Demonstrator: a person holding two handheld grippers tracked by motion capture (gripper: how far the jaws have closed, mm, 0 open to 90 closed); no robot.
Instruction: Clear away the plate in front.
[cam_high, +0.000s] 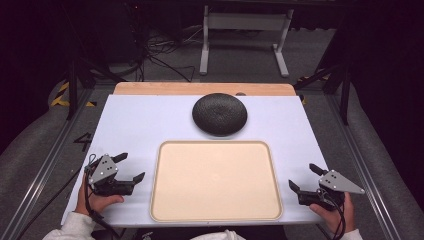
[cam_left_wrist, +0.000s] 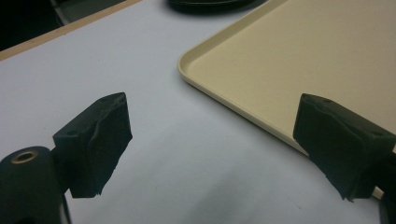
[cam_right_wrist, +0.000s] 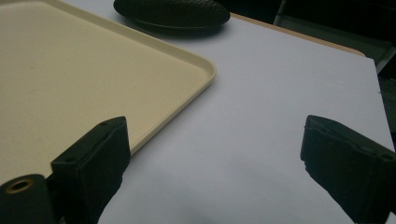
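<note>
The dark domed object (cam_high: 219, 113), round and textured like an upturned bowl or woven lid, rests on the white table (cam_high: 135, 125) at the far middle, its near edge just beside the far rim of the beige tray (cam_high: 215, 181). Being round, it has no long axis to line up with; what matters is direction and reach. It lies ahead of both tools and inward from each, across the tray's far corners.

The tray is bare and sits centred on the near half of the table. The left tool (cam_high: 123, 169) rests just off the tray's left edge, and the right tool (cam_high: 304, 176) just off its right edge, both low near the table's front and well apart from the dome. Each tool has its jaws spread wide with nothing between them; the left gripper view and right gripper view show bare table in the gap.

From the high view the dome sits a touch right of the table's middle, yet neither hand looks clearly nearer. Either tool would probably need to travel forward and inward, past a far tray corner, to meet the dome's low rim.
</note>
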